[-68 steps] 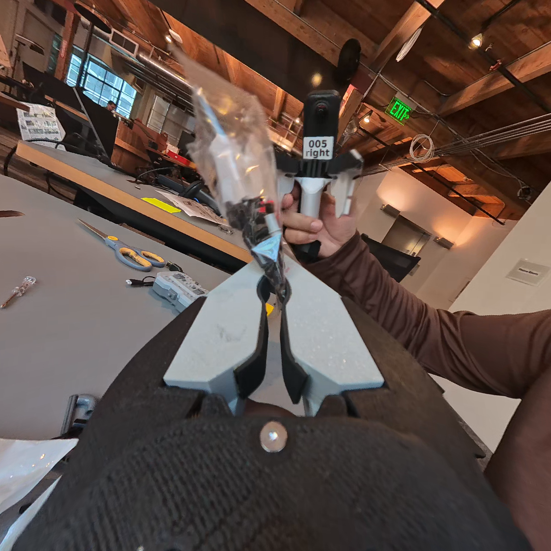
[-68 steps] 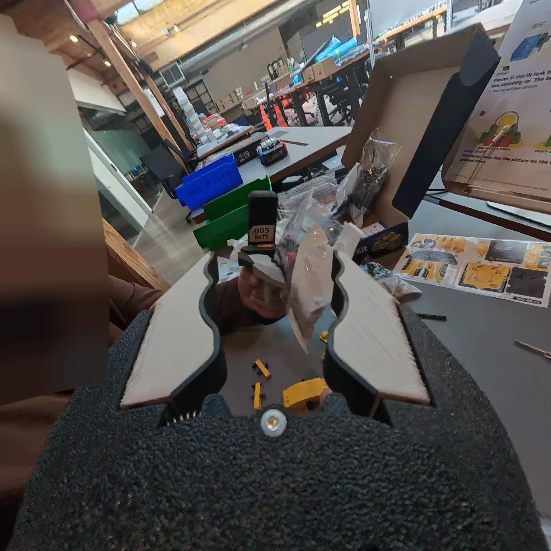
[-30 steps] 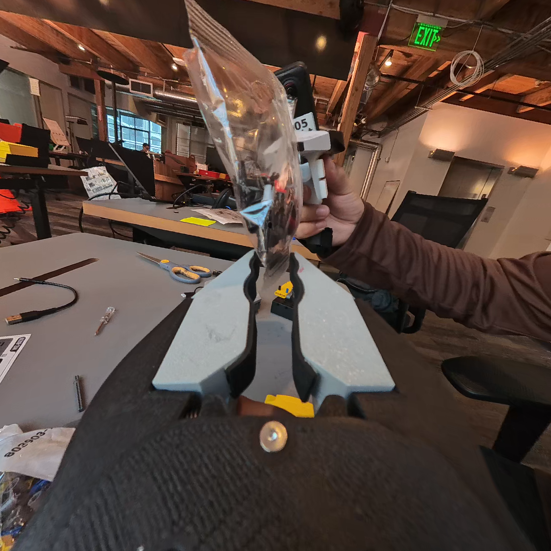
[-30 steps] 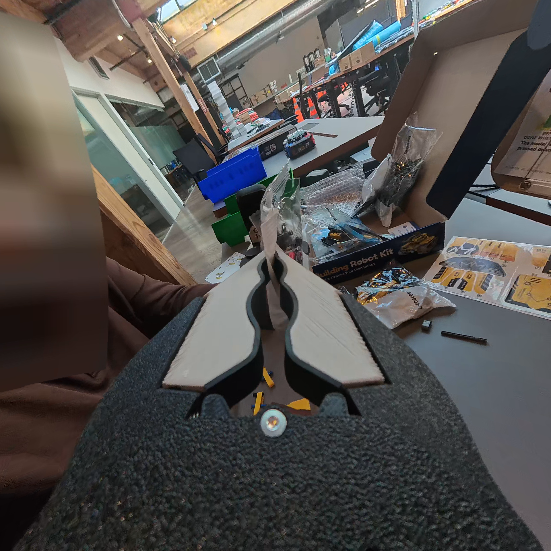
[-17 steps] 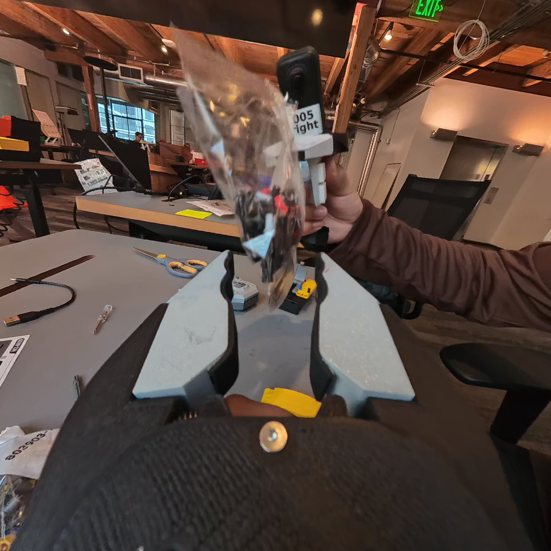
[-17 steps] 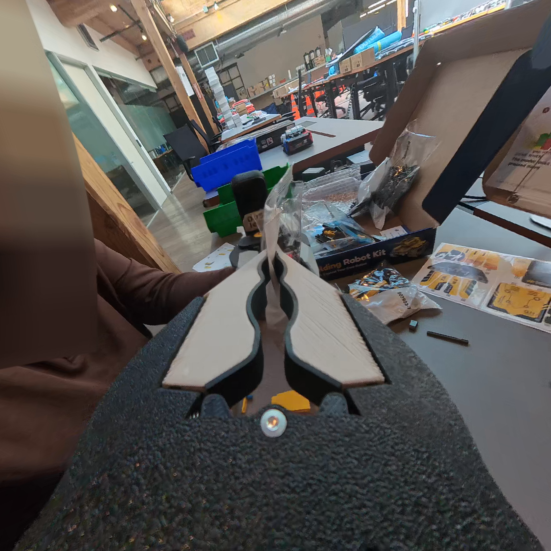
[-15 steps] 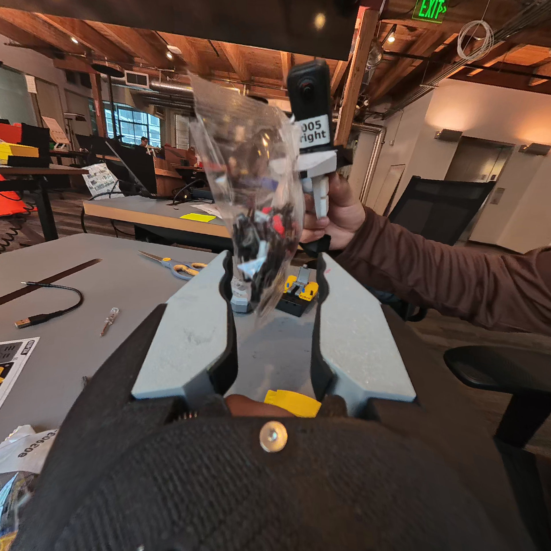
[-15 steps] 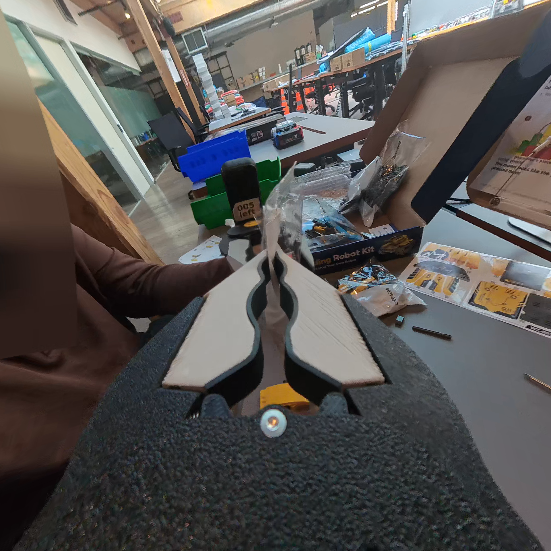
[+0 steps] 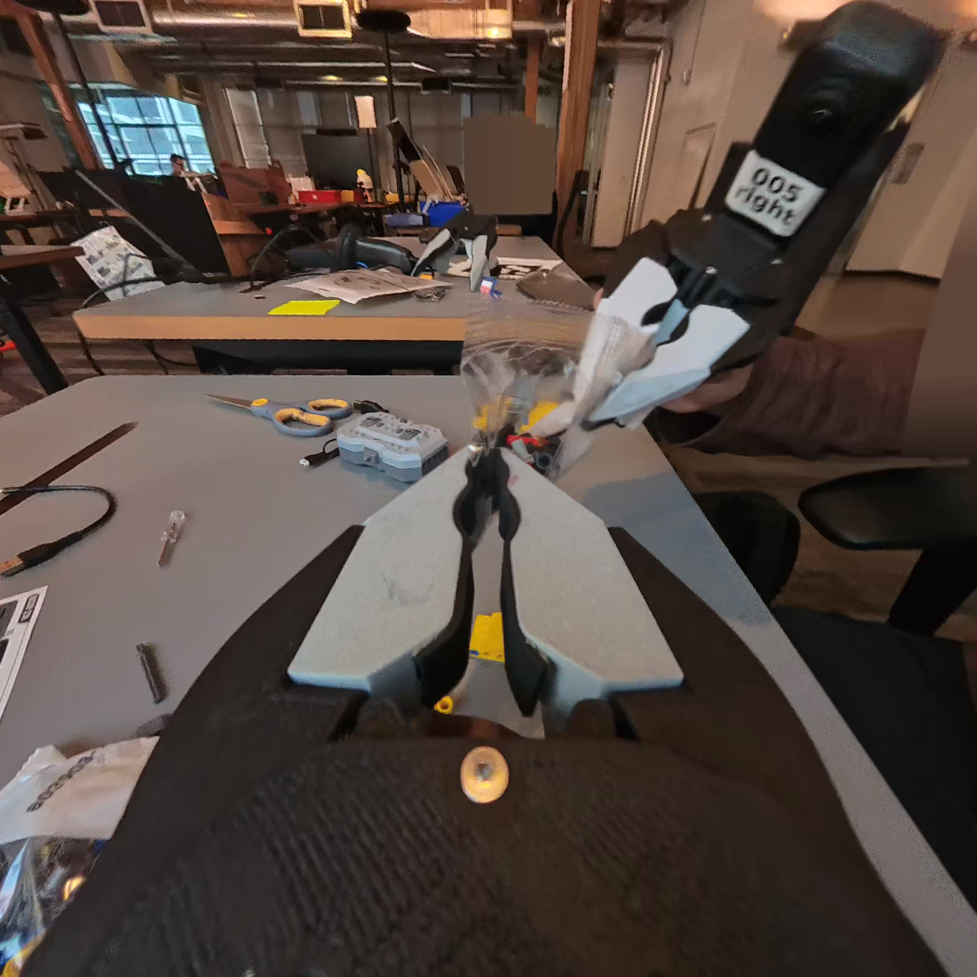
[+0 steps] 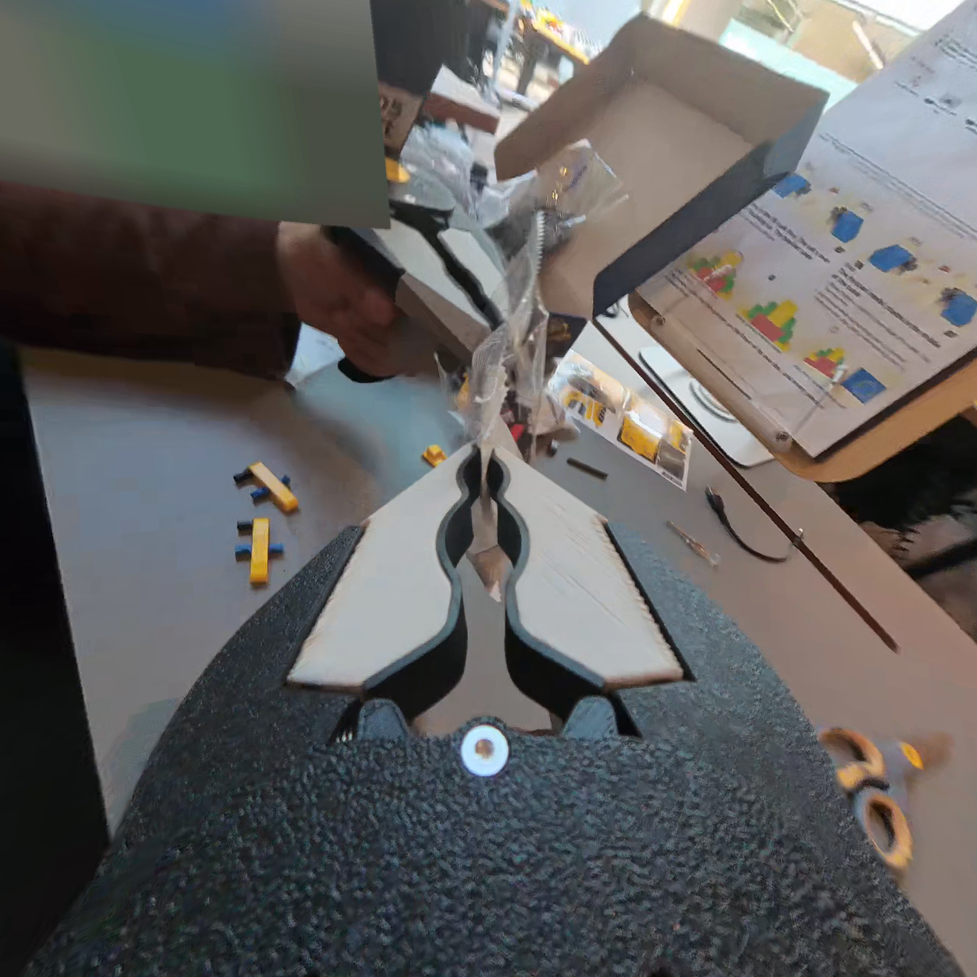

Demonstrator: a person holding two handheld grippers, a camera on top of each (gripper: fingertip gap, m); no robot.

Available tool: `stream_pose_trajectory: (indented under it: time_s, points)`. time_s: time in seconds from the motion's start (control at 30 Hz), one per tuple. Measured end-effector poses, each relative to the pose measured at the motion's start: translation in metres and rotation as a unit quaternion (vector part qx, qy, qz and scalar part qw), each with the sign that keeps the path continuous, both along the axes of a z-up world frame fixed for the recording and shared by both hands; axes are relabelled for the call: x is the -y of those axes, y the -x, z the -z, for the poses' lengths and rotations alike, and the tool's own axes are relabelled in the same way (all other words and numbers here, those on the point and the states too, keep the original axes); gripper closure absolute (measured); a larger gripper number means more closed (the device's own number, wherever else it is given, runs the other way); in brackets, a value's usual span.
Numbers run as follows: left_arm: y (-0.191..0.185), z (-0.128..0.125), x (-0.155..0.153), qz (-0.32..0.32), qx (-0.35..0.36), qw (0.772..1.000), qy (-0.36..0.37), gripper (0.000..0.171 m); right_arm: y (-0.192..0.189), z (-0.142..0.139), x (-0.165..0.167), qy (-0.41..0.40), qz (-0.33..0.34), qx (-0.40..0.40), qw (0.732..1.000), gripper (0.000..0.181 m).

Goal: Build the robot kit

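both grippers were clenched on one clear plastic bag (image 9: 515, 380) of small building parts, which hung stretched between them just above the grey table (image 9: 222, 507). the left gripper (image 9: 484, 460) had its fingertips pressed together on one edge of the bag, with the black, red and yellow pieces bunched right beyond the tips. the right gripper (image 10: 482, 453) pinched another edge, a strip of the film trailing back between its closed fingers; in the left wrist view it came down from the upper right, tilted, gripped by a hand (image 9: 703, 388) in a brown sleeve. the bag was blurred in both views.

on the table past the left gripper lay a grey battery box (image 9: 394, 441) and, just behind it, scissors (image 9: 296, 412) with blue and yellow handles. farther left were a small screwdriver (image 9: 170, 536), a black cable (image 9: 58, 528) and a short black pin (image 9: 149, 671). a yellow brick (image 9: 487, 634) showed on the table between the left gripper's fingers. in the right wrist view two yellow beams (image 10: 261, 521) with blue pins lay apart on the table to the left, an open cardboard box (image 10: 661, 174) stood behind the bag, and an instruction board (image 10: 846, 275) leaned at the right.
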State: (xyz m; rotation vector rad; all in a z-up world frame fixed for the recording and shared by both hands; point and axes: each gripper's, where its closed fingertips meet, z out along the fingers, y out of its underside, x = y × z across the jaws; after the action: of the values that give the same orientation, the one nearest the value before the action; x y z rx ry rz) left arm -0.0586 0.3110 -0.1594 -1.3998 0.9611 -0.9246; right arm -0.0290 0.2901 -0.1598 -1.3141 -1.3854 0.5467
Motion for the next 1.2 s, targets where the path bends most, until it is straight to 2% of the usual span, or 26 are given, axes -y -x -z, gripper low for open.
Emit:
stream_pose_trajectory:
  time_s: [0.07, 0.1, 0.17, 0.23, 0.43, 0.5, 0.7, 0.83, 1.0, 1.1, 1.2]
  points:
    - [-0.009, 0.004, 0.008, 0.022, -0.007, 1.0, -0.021, 0.171, 0.004, 0.013, 0.02, -0.02, 0.022, 0.017, 0.999, 0.179]
    - [-0.013, 0.002, 0.015, 0.045, 0.005, 0.999, -0.024, 0.171, 0.01, 0.019, 0.032, -0.014, 0.022, 0.011, 1.0, 0.172]
    - [-0.015, -0.003, 0.03, 0.096, 0.035, 0.994, -0.028, 0.171, 0.023, 0.026, 0.063, 0.031, -0.006, -0.017, 0.999, 0.14]
    - [-0.013, -0.006, 0.043, 0.138, 0.061, 0.988, -0.032, 0.171, 0.028, 0.025, 0.083, 0.068, -0.03, -0.052, 0.996, 0.125]
    - [0.002, -0.028, 0.062, 0.213, 0.148, 0.966, -0.005, 0.171, -0.002, -0.006, 0.085, 0.132, -0.041, -0.151, 0.979, 0.134]
    - [0.006, -0.034, 0.062, 0.217, 0.17, 0.961, -0.001, 0.171, -0.009, -0.008, 0.088, 0.165, -0.049, -0.172, 0.97, 0.132]
    - [0.011, -0.04, 0.068, 0.255, 0.199, 0.946, 0.021, 0.171, -0.012, 0.028, 0.076, 0.211, -0.004, -0.129, 0.969, 0.117]
    - [0.002, -0.031, 0.065, 0.256, 0.181, 0.949, 0.036, 0.171, -0.005, 0.027, 0.071, 0.177, 0.019, -0.117, 0.977, 0.119]
    - [-0.011, -0.017, 0.055, 0.222, 0.141, 0.963, 0.06, 0.171, -0.017, 0.023, 0.062, 0.091, 0.058, -0.083, 0.991, 0.157]
    - [-0.017, -0.006, 0.042, 0.189, 0.115, 0.971, 0.092, 0.171, -0.032, 0.02, 0.049, 0.107, 0.077, -0.084, 0.988, 0.169]
    - [-0.022, 0.003, 0.035, 0.17, 0.101, 0.974, 0.114, 0.171, -0.044, 0.023, 0.031, 0.163, 0.082, -0.067, 0.981, 0.172]
